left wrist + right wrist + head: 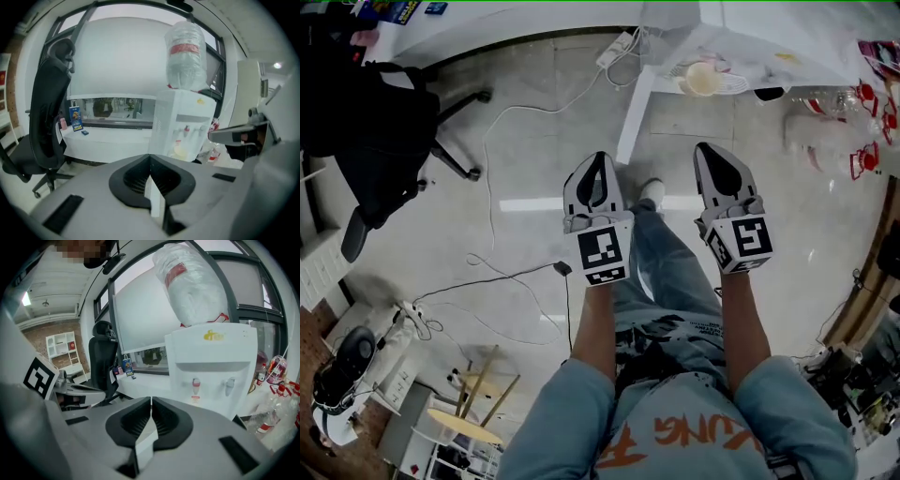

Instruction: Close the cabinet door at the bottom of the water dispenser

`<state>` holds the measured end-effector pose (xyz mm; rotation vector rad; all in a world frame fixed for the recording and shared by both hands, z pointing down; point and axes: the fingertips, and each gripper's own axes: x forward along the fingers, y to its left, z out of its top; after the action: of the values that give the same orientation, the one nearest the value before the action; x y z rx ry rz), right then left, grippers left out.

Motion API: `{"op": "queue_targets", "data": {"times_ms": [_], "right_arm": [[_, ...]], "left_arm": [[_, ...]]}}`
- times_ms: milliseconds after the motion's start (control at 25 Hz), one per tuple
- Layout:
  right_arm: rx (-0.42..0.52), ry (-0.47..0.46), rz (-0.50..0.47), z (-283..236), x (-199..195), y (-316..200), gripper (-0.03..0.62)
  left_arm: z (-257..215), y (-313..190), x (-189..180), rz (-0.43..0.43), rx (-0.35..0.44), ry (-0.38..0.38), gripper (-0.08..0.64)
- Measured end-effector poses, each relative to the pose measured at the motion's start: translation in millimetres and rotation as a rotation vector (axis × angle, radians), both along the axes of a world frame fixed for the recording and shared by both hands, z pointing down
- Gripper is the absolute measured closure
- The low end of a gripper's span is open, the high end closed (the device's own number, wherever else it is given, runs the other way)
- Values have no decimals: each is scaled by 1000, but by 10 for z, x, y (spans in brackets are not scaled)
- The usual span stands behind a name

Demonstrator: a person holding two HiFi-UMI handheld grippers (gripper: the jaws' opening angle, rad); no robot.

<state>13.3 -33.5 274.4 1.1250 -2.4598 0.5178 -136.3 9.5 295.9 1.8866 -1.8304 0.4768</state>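
Observation:
The white water dispenser [211,362] carries an upturned bottle [187,282] and stands straight ahead in the right gripper view. It also shows in the left gripper view [183,126]. In the head view a white panel [634,114] juts from the dispenser's base [675,28] toward me; it looks like the open cabinet door seen on edge. My left gripper [598,161] hangs over the floor just short of that panel's near end, jaws together and empty. My right gripper [711,150] is level with it to the right, shut on nothing. In both gripper views the gripper bodies hide the dispenser's lower cabinet.
A black office chair [375,131] stands at the left. A power strip [617,49] and cables [492,187] lie on the tiled floor. Several plastic bottles [834,112] are heaped right of the dispenser. My shoe [652,192] is between the grippers.

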Motion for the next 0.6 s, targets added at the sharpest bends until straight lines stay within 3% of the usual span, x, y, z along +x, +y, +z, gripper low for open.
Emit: {"op": "queue_targets", "data": {"times_ms": [120, 600], "right_arm": [[-25, 31, -56, 287, -167, 42, 561], [-155, 82, -111, 1528, -626, 383, 561]], "left_arm": [[255, -5, -35, 11, 10, -41, 552], [1384, 270, -222, -24, -107, 8, 552]]}}
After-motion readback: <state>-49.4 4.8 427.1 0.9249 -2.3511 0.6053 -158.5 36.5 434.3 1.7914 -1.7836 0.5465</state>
